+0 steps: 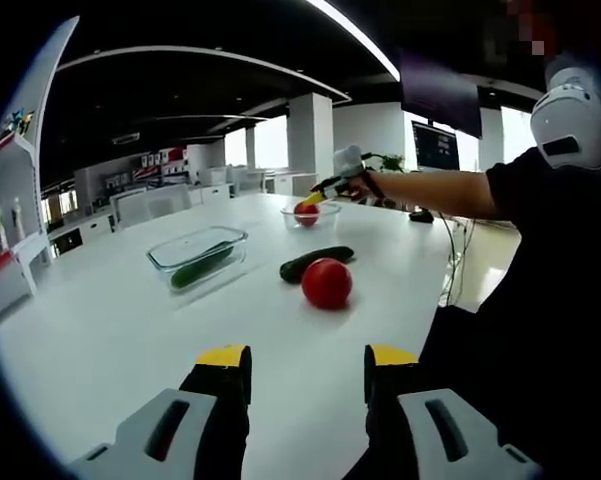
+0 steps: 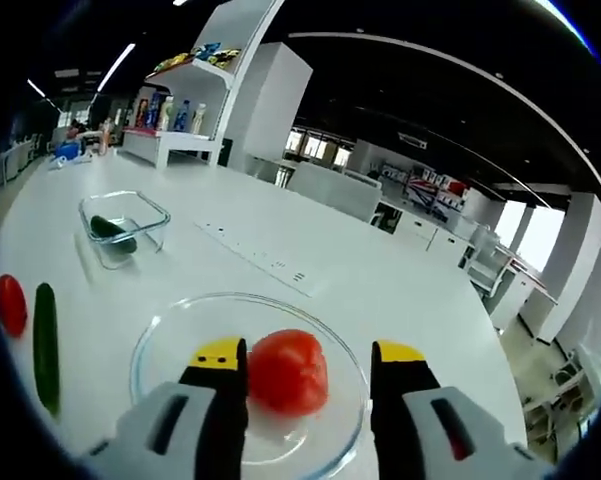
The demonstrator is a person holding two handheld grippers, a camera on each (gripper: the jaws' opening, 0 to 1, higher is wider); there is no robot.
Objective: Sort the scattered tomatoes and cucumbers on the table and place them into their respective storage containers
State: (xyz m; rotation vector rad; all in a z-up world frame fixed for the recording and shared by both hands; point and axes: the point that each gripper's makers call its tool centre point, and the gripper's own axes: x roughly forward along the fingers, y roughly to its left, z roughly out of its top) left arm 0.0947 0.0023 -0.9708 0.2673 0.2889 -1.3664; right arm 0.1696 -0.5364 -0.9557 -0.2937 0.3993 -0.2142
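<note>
Right claw (image 2: 300, 385) hangs wide over the bowl (image 2: 160, 340) with a tomato (image 2: 288, 372) between its jaws, while the empty, wide left claw (image 1: 308, 372) faces the counter's loose tomato (image 1: 327, 282) and crosswise cucumber (image 1: 315, 262), nearer.

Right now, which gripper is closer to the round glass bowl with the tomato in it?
Right. The right gripper hovers right over the round glass bowl, jaws either side of the red tomato. The left gripper sits far back across the white table.

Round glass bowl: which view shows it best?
Right gripper view: the round glass bowl sits close below the open right gripper, a tomato inside. Left gripper view shows the bowl small and distant, the right gripper over it.
</note>
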